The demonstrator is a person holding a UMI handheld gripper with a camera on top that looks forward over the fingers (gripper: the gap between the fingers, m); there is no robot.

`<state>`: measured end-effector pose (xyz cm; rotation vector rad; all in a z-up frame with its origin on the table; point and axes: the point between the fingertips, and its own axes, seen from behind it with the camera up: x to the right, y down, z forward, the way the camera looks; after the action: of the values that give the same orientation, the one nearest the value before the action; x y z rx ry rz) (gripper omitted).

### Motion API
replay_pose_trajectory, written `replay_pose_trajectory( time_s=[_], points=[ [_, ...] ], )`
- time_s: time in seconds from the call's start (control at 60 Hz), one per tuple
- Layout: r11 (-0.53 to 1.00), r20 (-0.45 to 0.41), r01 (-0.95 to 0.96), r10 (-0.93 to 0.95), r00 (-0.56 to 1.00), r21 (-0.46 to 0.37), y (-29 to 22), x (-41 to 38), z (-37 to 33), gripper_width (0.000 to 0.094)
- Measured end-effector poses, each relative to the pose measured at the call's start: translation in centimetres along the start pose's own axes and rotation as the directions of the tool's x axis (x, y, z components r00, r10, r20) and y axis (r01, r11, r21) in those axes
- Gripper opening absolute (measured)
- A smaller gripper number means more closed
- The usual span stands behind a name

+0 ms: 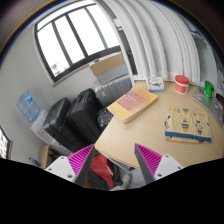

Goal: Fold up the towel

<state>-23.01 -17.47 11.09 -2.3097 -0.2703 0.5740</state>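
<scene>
A flat yellow-tan thing with a pink edge (pixel 130 103), perhaps a folded towel, lies on the light wooden table (pixel 150 130), near its far left side. My gripper (pixel 115 160) is held well above the table's near corner, far from that thing. Its fingers (pixel 80 160) stand wide apart with the magenta pads showing, and nothing is between them. Below the gap I see the table's edge and a red and black thing (pixel 101 170) on the floor.
On the table lie a patterned flat box (pixel 188 122), a red cup (pixel 182 83), a green thing (pixel 209 90) and a white and blue item (pixel 155 85). Black suitcases (pixel 70 120) and a water jug (pixel 30 108) stand left of the table, under a window (pixel 75 35).
</scene>
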Motion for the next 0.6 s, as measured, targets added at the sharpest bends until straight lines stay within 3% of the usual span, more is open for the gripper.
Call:
replay_pose_trajectory(
  time_s=[0.333, 0.483, 0.533, 0.6],
  points=[
    [1.0, -0.41, 0.025, -0.019, 0.912, 0.009, -2.6, 19.6, 6.5, 0.0799],
    [0.996, -0.505, 0.086, -0.085, 0.859, -0.022, -3.3, 24.7, 8.9, 0.0627],
    [0.997, -0.499, 0.073, -0.079, 0.863, -0.031, -2.8, 25.2, 9.7, 0.0507],
    [0.997, -0.485, 0.061, -0.028, 0.874, 0.052, -3.5, 25.4, 10.2, 0.0285]
  ],
)
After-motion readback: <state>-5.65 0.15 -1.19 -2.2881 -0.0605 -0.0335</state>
